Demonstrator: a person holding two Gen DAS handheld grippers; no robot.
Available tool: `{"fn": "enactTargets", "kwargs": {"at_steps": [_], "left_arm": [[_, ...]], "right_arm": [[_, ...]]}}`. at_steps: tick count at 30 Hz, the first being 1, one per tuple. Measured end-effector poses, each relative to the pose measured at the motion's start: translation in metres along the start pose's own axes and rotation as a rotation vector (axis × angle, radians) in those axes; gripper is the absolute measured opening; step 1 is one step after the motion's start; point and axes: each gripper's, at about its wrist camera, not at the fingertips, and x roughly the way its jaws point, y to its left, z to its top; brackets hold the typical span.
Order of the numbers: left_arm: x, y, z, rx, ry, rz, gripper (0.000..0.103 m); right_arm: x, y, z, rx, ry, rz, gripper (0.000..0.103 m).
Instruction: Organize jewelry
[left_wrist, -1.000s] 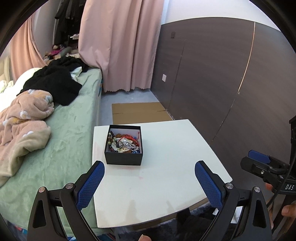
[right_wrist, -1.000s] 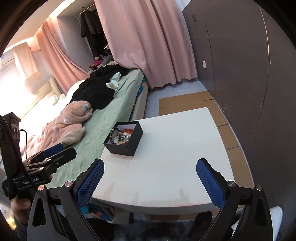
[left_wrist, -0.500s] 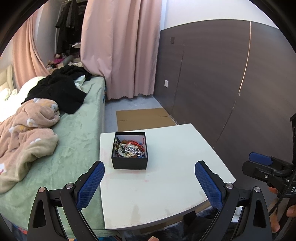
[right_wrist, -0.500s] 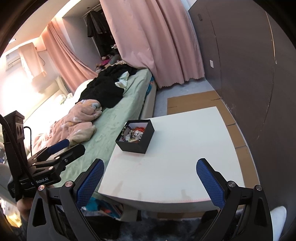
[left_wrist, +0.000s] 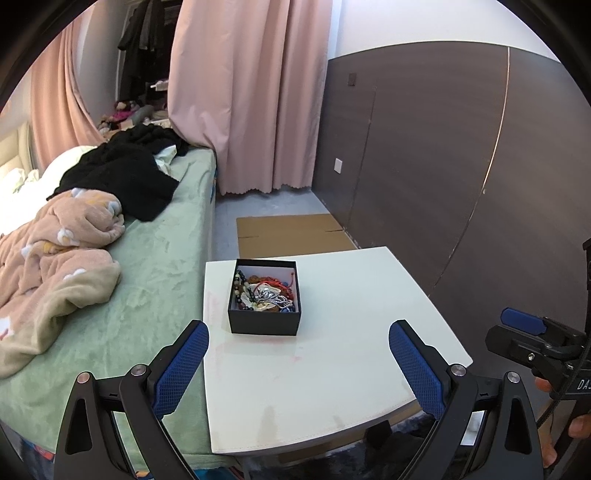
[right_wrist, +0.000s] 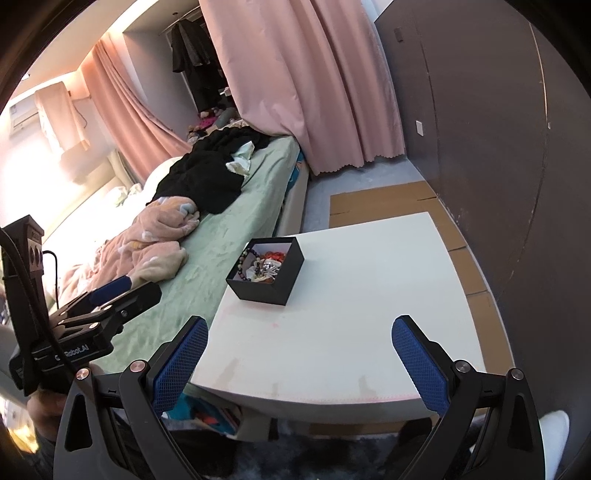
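Observation:
A black open box (left_wrist: 263, 323) full of tangled jewelry (left_wrist: 264, 293) stands on the far left part of a white table (left_wrist: 332, 369). It also shows in the right wrist view (right_wrist: 271, 284). My left gripper (left_wrist: 297, 339) is open and empty, held above the table's near edge, short of the box. My right gripper (right_wrist: 300, 334) is open and empty, above the table's near edge, right of the box. The left gripper shows at the left of the right wrist view (right_wrist: 110, 295); the right gripper shows at the right edge of the left wrist view (left_wrist: 524, 326).
A bed with a green sheet (left_wrist: 155, 258), a pink blanket (left_wrist: 55, 251) and black clothes (left_wrist: 125, 177) lies left of the table. Flat cardboard (left_wrist: 291, 230) lies on the floor behind. A dark panelled wall (left_wrist: 461, 166) runs on the right. Pink curtains (left_wrist: 243, 92) hang at the back.
Both grippers have pulled back and risen a little, so the table and box look smaller and farther. Both stay open and the box has not moved.

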Motion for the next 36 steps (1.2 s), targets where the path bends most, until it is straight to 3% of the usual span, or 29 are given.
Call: {"fn": "enactTargets", "kwargs": {"at_steps": [36], "left_arm": [[0.0056,0.0056,-0.0023,-0.022,0.014,0.003,0.099]], "right_arm": [[0.0013,-0.0007,0.0008,-0.003,0.002,-0.021,0.1]]}}
